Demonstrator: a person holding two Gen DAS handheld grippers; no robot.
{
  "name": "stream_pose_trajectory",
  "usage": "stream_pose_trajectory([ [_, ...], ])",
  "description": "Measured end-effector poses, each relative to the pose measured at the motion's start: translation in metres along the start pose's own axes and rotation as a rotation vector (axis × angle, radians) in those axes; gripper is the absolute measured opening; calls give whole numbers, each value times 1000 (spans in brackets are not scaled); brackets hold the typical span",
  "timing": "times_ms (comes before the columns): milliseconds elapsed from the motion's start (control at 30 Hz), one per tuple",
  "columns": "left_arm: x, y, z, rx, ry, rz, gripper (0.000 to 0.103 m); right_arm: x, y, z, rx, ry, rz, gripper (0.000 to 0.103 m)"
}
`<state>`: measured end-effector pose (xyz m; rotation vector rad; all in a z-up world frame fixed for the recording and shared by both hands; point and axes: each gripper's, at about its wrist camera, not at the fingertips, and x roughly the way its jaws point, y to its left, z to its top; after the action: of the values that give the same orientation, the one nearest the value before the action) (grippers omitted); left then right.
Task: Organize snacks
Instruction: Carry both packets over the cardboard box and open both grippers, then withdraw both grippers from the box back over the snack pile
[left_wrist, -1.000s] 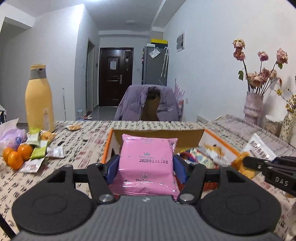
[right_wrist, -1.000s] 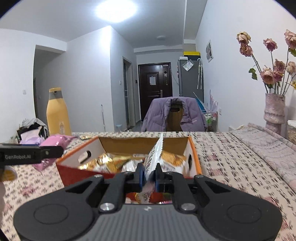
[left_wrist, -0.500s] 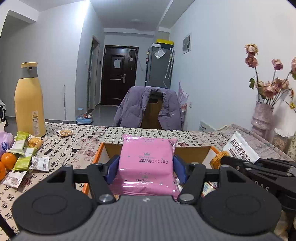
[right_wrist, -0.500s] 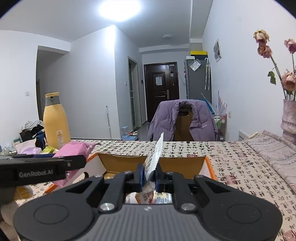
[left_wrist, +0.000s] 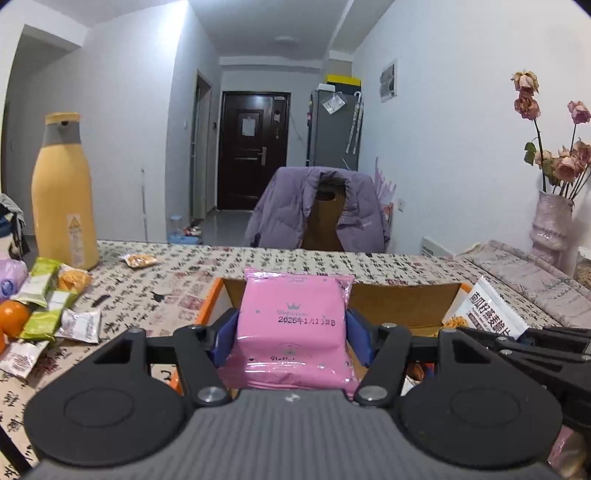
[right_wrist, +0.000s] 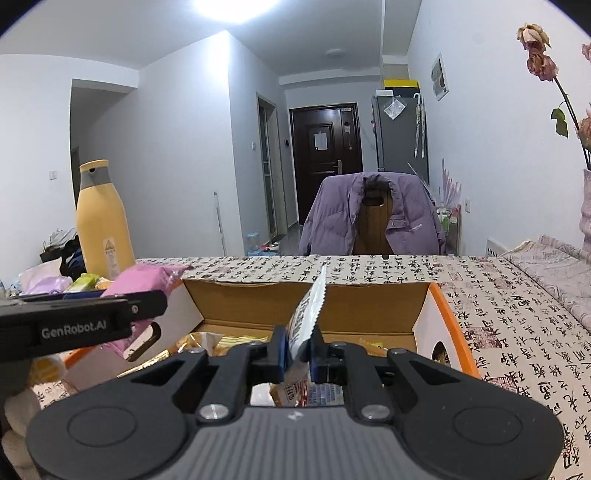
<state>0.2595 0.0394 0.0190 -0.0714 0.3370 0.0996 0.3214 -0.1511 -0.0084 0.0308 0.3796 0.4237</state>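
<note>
My left gripper (left_wrist: 291, 332) is shut on a pink snack packet (left_wrist: 293, 332) and holds it over the near left edge of the orange cardboard box (left_wrist: 402, 299). My right gripper (right_wrist: 298, 349) is shut on a thin white snack packet (right_wrist: 308, 317), held edge-up above the box (right_wrist: 421, 314), which has gold-wrapped snacks (right_wrist: 207, 339) inside. The left gripper (right_wrist: 110, 314) and pink packet (right_wrist: 144, 280) show at the left of the right wrist view. The white packet (left_wrist: 491, 314) and right gripper (left_wrist: 546, 354) show at the right of the left wrist view.
Loose snack packets (left_wrist: 55, 306) and oranges (left_wrist: 13, 317) lie on the patterned tablecloth at the left, near a tall yellow bottle (left_wrist: 62, 195). A small packet (left_wrist: 138, 260) lies farther back. A chair with a purple jacket (left_wrist: 321, 206) stands behind the table. A vase of flowers (left_wrist: 550, 221) stands at the right.
Both grippers have tilted lower and drawn nearer the box with their packets still held. The box contents have dropped out of the left wrist view.
</note>
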Motion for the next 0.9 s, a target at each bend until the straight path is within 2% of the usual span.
stream_pose_trajectory([
  [167,3,6,-4,-15,18,-19,65,-6,5,-1,-20,-15,-19,15],
  [200,2,7,-4,-18,12,-16,68,-7,5,-2,-27,-21,-35,20],
  [233,-1,8,-3,-22,0,-19,81,-8,5,-2,-29,-22,-45,26],
  [267,-4,9,-3,-28,-18,-17,92,-9,5,-3,-26,-23,-59,47],
  [300,-8,8,-3,-30,-38,-9,97,-10,5,-3,-25,-26,-72,69],
  [333,-10,8,-3,-32,-56,-1,103,-11,4,-3,-24,-35,-85,78],
  [400,-15,8,-4,-38,-89,10,103,-14,4,-4,-23,-53,-106,99],
  [433,-16,8,-3,-39,-89,12,103,-16,3,-4,-23,-58,-116,103],
  [900,-17,6,-3,-42,-82,7,103,-15,3,-4,-33,-44,-160,103],
])
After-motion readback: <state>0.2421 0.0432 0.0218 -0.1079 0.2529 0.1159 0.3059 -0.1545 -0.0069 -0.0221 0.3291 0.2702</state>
